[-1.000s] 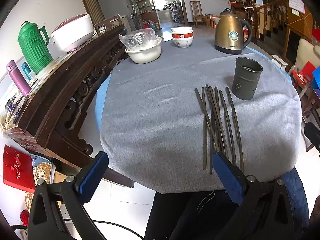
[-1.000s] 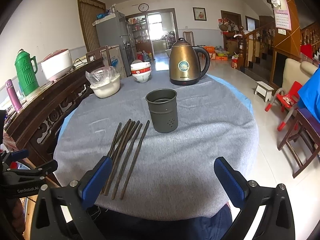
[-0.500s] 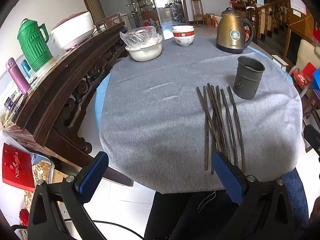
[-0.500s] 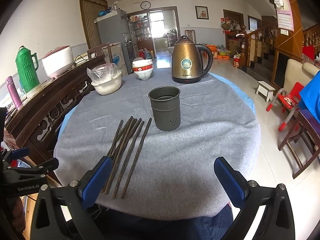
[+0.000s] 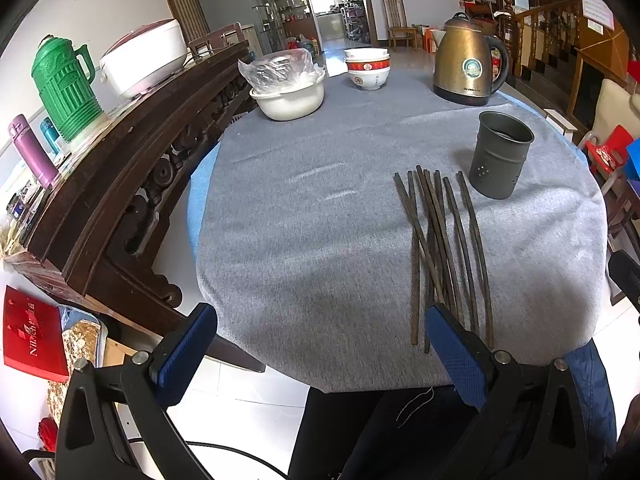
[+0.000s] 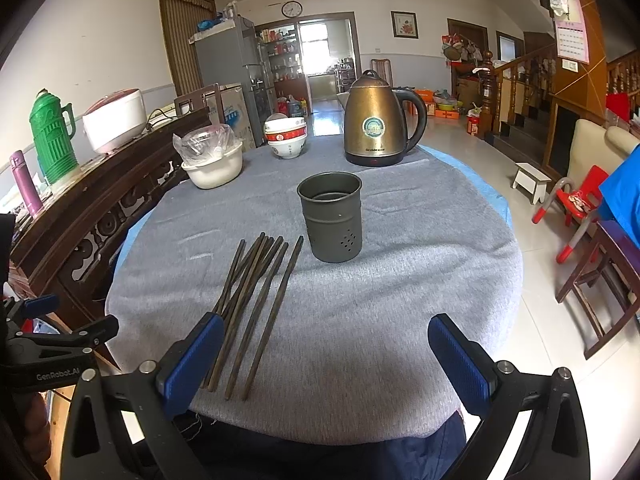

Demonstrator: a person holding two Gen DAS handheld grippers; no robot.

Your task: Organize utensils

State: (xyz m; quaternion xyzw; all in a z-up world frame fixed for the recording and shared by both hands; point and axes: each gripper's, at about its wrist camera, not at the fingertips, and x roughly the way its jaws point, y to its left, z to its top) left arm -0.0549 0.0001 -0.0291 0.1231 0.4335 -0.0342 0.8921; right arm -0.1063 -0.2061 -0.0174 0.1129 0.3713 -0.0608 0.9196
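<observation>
A: Looking at the worktop (image 6: 400, 280), what covers it?

B: A grey cloth covers the round worktop, with a blue layer showing at its edge. The dark chopsticks (image 6: 256, 300) lie loose on the cloth in a bunch, some crossing each other, near the front edge. The grey metal holder (image 6: 331, 216) stands upright just beside their far tips, and I see no chopstick in it.

A: And behind that?

B: A brass-coloured kettle (image 6: 376, 120), stacked bowls (image 6: 286, 136) and a white basin (image 6: 214, 166) with a plastic bag stand at the far side. A dark carved sideboard (image 5: 120, 168) runs along the worktop's left and carries a green thermos (image 5: 66, 88) and a rice cooker (image 5: 146, 56). The room has a pale tiled floor, a staircase on the right and a wall clock (image 6: 292, 9) above a doorway.

A: The hand-held grippers?

B: The left hand-held gripper (image 5: 320, 328) has its jaws wide apart and holds nothing; one blue pad hangs over the near ends of the chopsticks. The right hand-held gripper (image 6: 326, 340) is also spread wide and empty, above the front edge.
</observation>
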